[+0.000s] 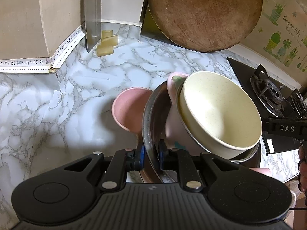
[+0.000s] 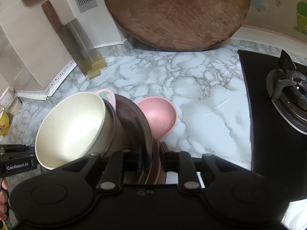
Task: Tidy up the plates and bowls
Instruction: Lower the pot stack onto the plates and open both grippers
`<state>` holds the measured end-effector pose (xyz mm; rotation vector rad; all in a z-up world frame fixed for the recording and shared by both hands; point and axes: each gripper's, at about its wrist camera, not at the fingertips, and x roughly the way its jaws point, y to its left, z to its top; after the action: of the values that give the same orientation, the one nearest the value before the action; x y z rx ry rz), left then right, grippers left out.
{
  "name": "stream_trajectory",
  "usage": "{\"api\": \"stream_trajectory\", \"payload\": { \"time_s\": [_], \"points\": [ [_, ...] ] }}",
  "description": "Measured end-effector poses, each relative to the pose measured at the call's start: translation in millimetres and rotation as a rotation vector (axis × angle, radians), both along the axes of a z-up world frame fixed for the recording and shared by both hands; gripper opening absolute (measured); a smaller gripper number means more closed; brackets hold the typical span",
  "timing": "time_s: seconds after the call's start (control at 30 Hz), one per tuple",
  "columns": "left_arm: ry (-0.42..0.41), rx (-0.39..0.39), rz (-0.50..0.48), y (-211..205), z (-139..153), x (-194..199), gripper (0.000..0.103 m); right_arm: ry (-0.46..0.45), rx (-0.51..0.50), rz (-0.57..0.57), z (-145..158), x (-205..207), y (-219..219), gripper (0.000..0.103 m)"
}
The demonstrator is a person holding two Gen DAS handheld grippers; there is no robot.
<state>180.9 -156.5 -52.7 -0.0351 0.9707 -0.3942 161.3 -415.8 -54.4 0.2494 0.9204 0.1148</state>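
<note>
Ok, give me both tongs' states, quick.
Left tongs: shut on the steel dish, at its rim.
Right tongs: straddling that same rim; pressing or loose, cannot tell.

Even indoor light, soft shadows, fisheye-bent dark corners; nearest parts perhaps slightly out of focus.

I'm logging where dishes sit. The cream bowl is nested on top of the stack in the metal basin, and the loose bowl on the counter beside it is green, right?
Not green: the loose bowl is pink, as the right wrist view shows. The cream bowl does top the stack in the metal basin.
</note>
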Motion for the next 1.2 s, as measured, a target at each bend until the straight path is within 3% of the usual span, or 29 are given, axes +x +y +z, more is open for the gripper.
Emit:
{"api": "stream_trajectory", "payload": {
  "time_s": [0.13,0.4,0.53,0.63,0.7,1.13,1.2],
  "points": [
    [0.001,-0.002,0.012,5.0,0.9,-0.4,0.018,-0.006,0.001,-0.004,3.9,-2.9,-1.1,0.024],
    [-0.039,-0.028,0.046,21.0,11.6,-9.0,0.054,-0.037,-0.009,0.009,18.6,-16.1,4.7,0.033],
    [-0.066,-0.029,0.043,26.4,21.6,-17.1,0.054,-0.069,-0.023,0.018,29.9,-28.9,10.8,0.037],
    [-0.084,-0.028,0.037,30.1,28.4,-25.5,0.055,-0.093,-0.023,0.022,37.6,-39.4,14.1,0.046],
    [-0.098,-0.026,0.035,32.5,32.4,-32.1,0.061,-0.109,-0.025,0.025,42.6,-47.0,17.7,0.056],
    [-0.194,-0.013,0.017,46.4,56.4,-82.2,0.064,-0.216,-0.02,0.067,70.6,-95.3,53.1,0.085],
    [-0.191,-0.023,0.022,49.9,57.7,-88.6,0.069,-0.236,-0.021,0.07,74.1,-103.2,59.6,0.092]
  ]
}}
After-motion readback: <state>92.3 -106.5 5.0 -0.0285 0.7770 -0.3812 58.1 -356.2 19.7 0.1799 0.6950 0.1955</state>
